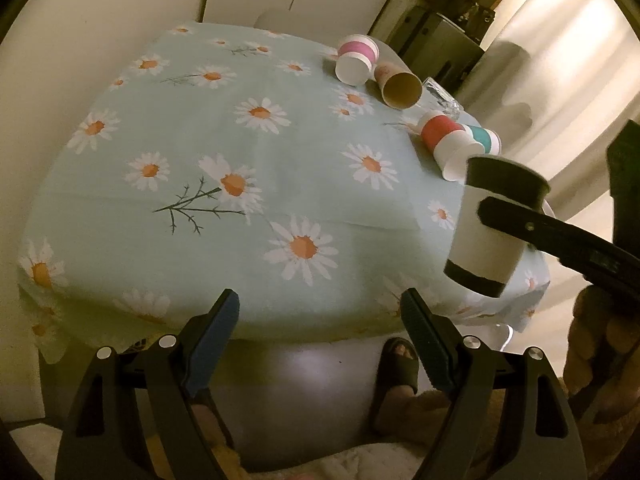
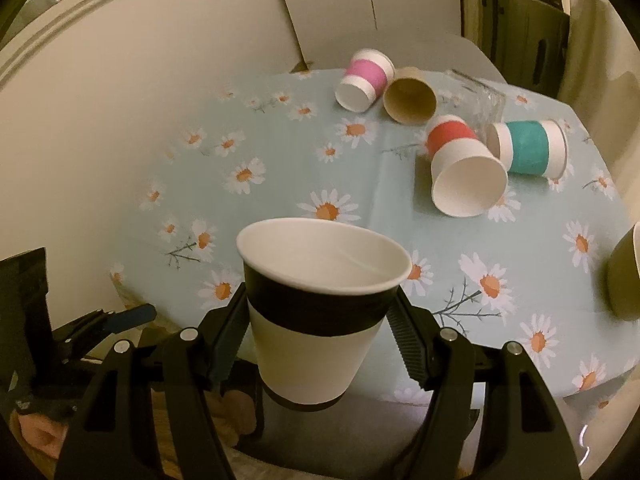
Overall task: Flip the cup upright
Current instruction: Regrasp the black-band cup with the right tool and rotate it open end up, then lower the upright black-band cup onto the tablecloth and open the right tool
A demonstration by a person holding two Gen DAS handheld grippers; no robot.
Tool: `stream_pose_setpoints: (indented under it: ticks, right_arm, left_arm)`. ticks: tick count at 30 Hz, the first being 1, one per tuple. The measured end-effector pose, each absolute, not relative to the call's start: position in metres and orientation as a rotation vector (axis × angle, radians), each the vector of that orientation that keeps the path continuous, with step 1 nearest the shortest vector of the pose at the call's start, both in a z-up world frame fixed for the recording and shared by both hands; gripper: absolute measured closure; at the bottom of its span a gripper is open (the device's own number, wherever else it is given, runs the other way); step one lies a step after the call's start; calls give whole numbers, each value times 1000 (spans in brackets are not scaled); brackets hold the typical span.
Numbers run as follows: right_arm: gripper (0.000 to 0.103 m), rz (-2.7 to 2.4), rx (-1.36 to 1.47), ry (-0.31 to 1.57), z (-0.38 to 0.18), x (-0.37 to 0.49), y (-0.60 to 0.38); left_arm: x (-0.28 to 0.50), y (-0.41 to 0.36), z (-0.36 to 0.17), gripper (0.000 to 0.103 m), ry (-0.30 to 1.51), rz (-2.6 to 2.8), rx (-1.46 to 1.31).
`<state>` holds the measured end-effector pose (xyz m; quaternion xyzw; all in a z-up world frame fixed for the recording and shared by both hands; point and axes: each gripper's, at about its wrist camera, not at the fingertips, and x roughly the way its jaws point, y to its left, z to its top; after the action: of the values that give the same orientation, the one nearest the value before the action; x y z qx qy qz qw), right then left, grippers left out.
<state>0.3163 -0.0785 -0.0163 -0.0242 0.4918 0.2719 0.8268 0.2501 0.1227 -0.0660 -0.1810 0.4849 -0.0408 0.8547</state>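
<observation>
My right gripper (image 2: 316, 320) is shut on a black-and-white paper cup (image 2: 316, 320) and holds it mouth up, above the near edge of the table. The same cup shows in the left wrist view (image 1: 490, 232), held by the right gripper's fingers (image 1: 520, 226) at the table's right edge. My left gripper (image 1: 320, 320) is open and empty, in front of the table's near edge. Other cups lie on their sides: pink (image 2: 366, 80), brown (image 2: 410, 96), red (image 2: 464, 164) and teal (image 2: 528, 148).
The table wears a light blue daisy cloth (image 2: 280, 160). A clear glass (image 2: 480, 100) stands among the far cups. A dark cup (image 2: 626, 276) stands at the right edge. A foot in a sandal (image 1: 398, 368) shows below the table.
</observation>
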Motion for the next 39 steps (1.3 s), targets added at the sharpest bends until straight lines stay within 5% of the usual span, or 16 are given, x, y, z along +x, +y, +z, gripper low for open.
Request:
stream_pose_setpoints:
  ticks: [4, 39]
  right_arm:
    - [36, 592, -57, 980, -6, 310, -83]
    - [36, 610, -27, 774, 6, 288, -92]
  left_arm:
    - [251, 120, -65, 9, 1016, -83, -379]
    - [253, 121, -63, 7, 974, -23, -321]
